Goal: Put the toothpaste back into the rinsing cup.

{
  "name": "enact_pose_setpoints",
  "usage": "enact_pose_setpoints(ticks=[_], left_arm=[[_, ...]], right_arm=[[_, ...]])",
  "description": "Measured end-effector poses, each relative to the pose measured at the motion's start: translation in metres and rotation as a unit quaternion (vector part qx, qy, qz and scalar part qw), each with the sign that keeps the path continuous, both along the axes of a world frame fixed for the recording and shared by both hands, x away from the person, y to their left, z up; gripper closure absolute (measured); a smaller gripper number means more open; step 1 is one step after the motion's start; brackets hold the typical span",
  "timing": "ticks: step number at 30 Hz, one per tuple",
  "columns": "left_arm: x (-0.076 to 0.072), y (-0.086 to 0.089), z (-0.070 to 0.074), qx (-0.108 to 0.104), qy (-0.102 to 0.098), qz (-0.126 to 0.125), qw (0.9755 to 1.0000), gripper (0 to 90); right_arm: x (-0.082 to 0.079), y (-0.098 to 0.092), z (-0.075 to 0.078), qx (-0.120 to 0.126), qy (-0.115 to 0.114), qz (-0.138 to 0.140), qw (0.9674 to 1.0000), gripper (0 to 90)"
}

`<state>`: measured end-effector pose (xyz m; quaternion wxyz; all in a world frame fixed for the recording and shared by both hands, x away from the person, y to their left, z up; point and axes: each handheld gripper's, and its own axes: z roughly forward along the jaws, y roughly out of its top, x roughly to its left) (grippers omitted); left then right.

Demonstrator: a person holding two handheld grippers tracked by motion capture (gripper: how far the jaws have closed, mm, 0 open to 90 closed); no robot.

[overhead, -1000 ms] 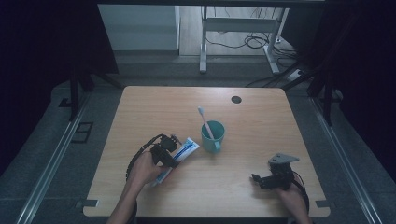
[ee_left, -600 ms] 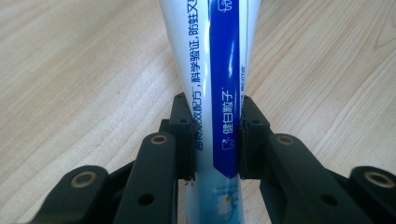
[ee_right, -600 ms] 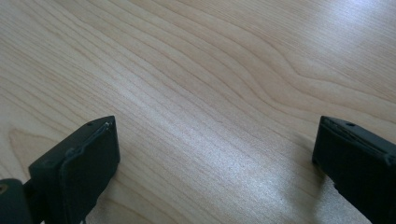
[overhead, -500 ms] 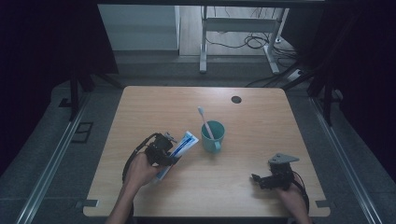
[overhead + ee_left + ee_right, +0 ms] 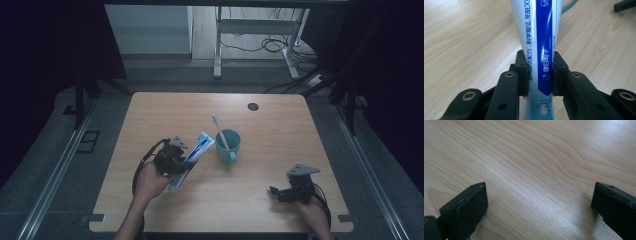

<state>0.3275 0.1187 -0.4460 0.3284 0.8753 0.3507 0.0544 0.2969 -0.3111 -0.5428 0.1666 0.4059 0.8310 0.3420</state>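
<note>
The wooden table (image 5: 260, 195) bears a teal cup (image 5: 228, 145) just beyond the left gripper (image 5: 175, 161), whose jaws pinch a toothpaste tube (image 5: 541, 47) mid-length, its long axis running forward toward the cup. The right gripper (image 5: 282, 192) rests with jaws spread.

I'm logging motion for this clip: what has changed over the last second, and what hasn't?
The left gripper, shut on the toothpaste tube, has carried it toward the teal cup and tilted it up, so its far end now sits near the rim. The cup, the toothbrush in it and the open right gripper stayed put.
</note>
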Motion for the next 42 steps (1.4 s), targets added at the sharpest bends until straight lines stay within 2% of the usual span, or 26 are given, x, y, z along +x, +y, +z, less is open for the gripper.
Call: enact_pose_setpoints(ticks=[6,10,18,21,29,42], left_arm=[[0.001,-0.001,0.006,-0.025,-0.014,0.002,0.9996,72.6],[0.002,-0.004,0.011,-0.033,-0.025,-0.001,0.9991,72.6],[0.007,-0.012,0.019,-0.060,-0.047,0.003,0.9971,72.6],[0.010,-0.015,0.021,-0.070,-0.049,0.003,0.9963,72.5],[0.017,-0.022,0.027,-0.087,-0.058,0.009,0.9945,72.6],[0.029,-0.036,0.034,-0.101,-0.075,0.011,0.9920,72.6]], right_arm=[[0.000,0.000,0.000,0.000,0.000,0.000,1.0000,0.9],[0.000,0.000,0.000,-0.001,-0.001,0.001,1.0000,0.9],[0.000,0.000,0.000,0.000,-0.001,0.000,1.0000,0.9],[0.000,0.000,0.000,-0.001,-0.001,0.000,1.0000,0.9],[0.000,0.000,0.000,0.000,-0.001,0.000,1.0000,0.9],[0.000,0.000,0.000,-0.001,-0.001,0.000,1.0000,0.9]])
